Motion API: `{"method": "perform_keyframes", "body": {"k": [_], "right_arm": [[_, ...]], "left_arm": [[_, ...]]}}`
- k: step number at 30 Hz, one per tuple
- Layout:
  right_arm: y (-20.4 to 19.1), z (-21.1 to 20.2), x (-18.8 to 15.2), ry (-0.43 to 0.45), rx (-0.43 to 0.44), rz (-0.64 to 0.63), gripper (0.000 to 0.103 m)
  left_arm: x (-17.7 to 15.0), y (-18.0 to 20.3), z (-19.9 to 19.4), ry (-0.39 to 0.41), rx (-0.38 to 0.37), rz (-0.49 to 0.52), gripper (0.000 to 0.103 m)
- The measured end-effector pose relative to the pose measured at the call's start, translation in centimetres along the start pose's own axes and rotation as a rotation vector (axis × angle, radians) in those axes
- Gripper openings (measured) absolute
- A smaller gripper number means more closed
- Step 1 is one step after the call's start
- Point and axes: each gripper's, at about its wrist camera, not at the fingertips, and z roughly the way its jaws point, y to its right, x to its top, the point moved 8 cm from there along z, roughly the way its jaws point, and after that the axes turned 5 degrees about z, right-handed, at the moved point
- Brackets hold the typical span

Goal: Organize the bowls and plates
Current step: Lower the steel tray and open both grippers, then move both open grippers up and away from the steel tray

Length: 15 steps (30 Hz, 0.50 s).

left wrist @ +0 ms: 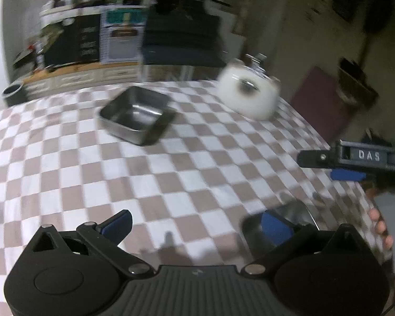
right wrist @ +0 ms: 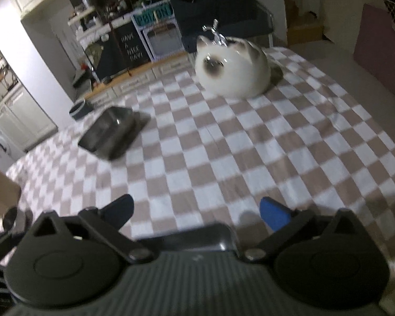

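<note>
Only the left wrist view shows a small square steel dish (left wrist: 279,226) near the left tool (left wrist: 197,226), whose blue pads are spread wide, holding nothing. The right tool (right wrist: 197,213) also gapes empty. A square steel bowl (left wrist: 137,114) sits mid-counter (left wrist: 184,171), blurred.

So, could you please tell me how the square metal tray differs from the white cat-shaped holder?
The tray is dark, shiny metal; the holder is white with dark patches. The tray is square and low with an open top; the holder is round and taller. The tray looks empty; metal utensils poke out of the holder. Both sit on the checkered cloth, apart.
</note>
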Motion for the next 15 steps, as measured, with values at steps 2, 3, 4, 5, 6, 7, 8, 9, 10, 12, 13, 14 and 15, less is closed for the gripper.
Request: {"method": "perform_keyframes", "body": {"k": [2,3,4,5,6,7,8,9,10,12,13,14,15], "right_arm": [[-0.8,1.0,0.7,0.021,0.005,0.001,0.103],[-1.4,1.6,1.1,0.034,0.01,0.002,0.103],[-1.9,2.1,1.4,0.048,0.016,0.006,0.103],[-2.3,2.6,1.8,0.07,0.027,0.012,0.103],[-2.8,3.1,2.1,0.085,0.04,0.018,0.103],[-3.3,3.6,2.4,0.093,0.048,0.024,0.103],[-3.6,4.1,2.6,0.1,0.054,0.031,0.103],[-4.0,4.7,2.8,0.105,0.061,0.036,0.103],[-4.5,5.3,2.9,0.106,0.071,0.037,0.103],[-5.3,6.5,3.2,0.104,0.089,0.028,0.103],[-5.7,7.0,3.5,0.108,0.094,0.02,0.103],[-5.9,7.5,3.6,0.115,0.097,0.011,0.103],[-6.3,7.8,3.8,0.125,0.097,0.001,0.103]], "left_arm": [[0.6,-1.8,0.0,0.018,0.021,-0.073,0.103],[1.0,-2.8,0.0,0.027,0.032,-0.115,0.103],[1.4,-3.8,0.0,0.04,0.044,-0.163,0.103],[1.8,-4.7,0.1,0.052,0.053,-0.211,0.103],[2.1,-5.7,0.2,0.061,0.061,-0.258,0.103],[2.4,-6.6,0.4,0.067,0.07,-0.305,0.103],[2.8,-7.5,0.8,0.071,0.077,-0.345,0.102],[3.2,-8.3,1.1,0.075,0.085,-0.381,0.101],[3.6,-9.1,1.4,0.082,0.094,-0.415,0.1],[4.6,-10.3,2.3,0.094,0.108,-0.464,0.094],[5.0,-10.9,2.9,0.097,0.117,-0.488,0.092],[5.4,-11.4,3.4,0.099,0.123,-0.513,0.089],[5.8,-11.9,4.0,0.099,0.127,-0.539,0.085]]}}
